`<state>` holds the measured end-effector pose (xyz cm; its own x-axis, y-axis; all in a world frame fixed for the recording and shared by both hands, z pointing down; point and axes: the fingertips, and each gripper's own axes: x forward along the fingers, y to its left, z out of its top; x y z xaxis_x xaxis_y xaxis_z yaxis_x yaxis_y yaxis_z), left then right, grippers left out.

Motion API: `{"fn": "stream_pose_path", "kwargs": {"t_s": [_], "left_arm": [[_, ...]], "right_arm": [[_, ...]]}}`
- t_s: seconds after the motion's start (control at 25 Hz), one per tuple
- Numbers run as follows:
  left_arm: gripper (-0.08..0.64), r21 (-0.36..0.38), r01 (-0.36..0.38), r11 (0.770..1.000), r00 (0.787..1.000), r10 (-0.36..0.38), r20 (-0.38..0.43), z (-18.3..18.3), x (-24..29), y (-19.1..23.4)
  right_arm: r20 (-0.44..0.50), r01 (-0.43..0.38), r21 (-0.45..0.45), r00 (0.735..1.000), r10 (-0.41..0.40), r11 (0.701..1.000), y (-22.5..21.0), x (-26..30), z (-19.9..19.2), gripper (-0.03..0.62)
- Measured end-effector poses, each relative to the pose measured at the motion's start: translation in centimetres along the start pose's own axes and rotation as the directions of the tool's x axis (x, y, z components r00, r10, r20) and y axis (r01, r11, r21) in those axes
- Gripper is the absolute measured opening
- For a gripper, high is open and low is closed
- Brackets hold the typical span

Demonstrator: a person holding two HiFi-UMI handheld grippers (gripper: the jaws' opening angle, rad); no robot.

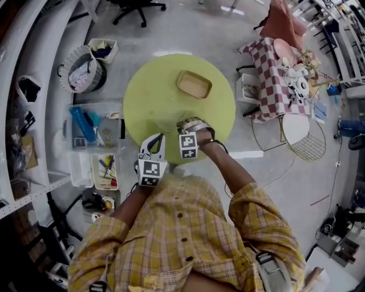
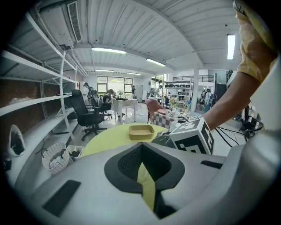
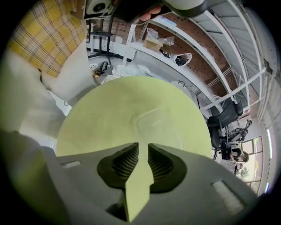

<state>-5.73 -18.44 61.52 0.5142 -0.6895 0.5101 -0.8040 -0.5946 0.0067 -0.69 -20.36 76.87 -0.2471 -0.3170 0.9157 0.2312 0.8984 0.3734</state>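
Note:
A round yellow-green table carries a shallow tan tray near its far side. My left gripper hovers at the table's near edge, jaws closed tip to tip on nothing. The right gripper is just beside it over the near part of the table, its marker cube showing in the left gripper view. In the left gripper view the left gripper points across the table toward the tray. In the right gripper view the right gripper looks down on bare tabletop, a narrow slot between its jaws.
A checkered-cloth table with dishes stands to the right, with a white wire chair near it. Clear storage bins and a round laundry basket sit on the floor at left, beside shelving. An office chair stands beyond.

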Motion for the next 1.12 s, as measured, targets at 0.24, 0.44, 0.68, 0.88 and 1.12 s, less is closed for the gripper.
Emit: {"fn": "stream_pose_path", "kwargs": {"t_s": [0.24,0.44,0.68,0.88,1.12], "left_arm": [[0.003,-0.003,0.014,1.0,1.0,-0.014,-0.006,-0.2,0.5,0.0],[0.003,-0.002,0.016,1.0,1.0,-0.016,-0.011,-0.2,1.0,0.4],[0.003,0.007,0.013,1.0,1.0,-0.012,-0.01,0.0,1.5,0.7],[0.003,-0.017,0.018,1.0,1.0,-0.018,-0.018,-0.6,1.9,0.6],[0.003,-0.04,0.013,0.999,1.0,-0.014,-0.016,-0.2,2.0,0.9]], "right_arm": [[-0.001,-0.026,-0.056,1.0,0.026,0.998,-0.1,1.0,0.3,0.064],[-0.004,-0.06,-0.098,0.998,0.06,0.993,-0.1,1.7,0.1,0.064],[-0.005,-0.095,-0.143,0.995,0.096,0.985,0.5,3.0,-0.2,0.064],[0.004,-0.116,-0.146,0.993,0.118,0.982,0.6,3.5,-0.4,0.064],[0.011,-0.131,-0.144,0.991,0.134,0.981,0.4,3.9,-0.4,0.064]]}}
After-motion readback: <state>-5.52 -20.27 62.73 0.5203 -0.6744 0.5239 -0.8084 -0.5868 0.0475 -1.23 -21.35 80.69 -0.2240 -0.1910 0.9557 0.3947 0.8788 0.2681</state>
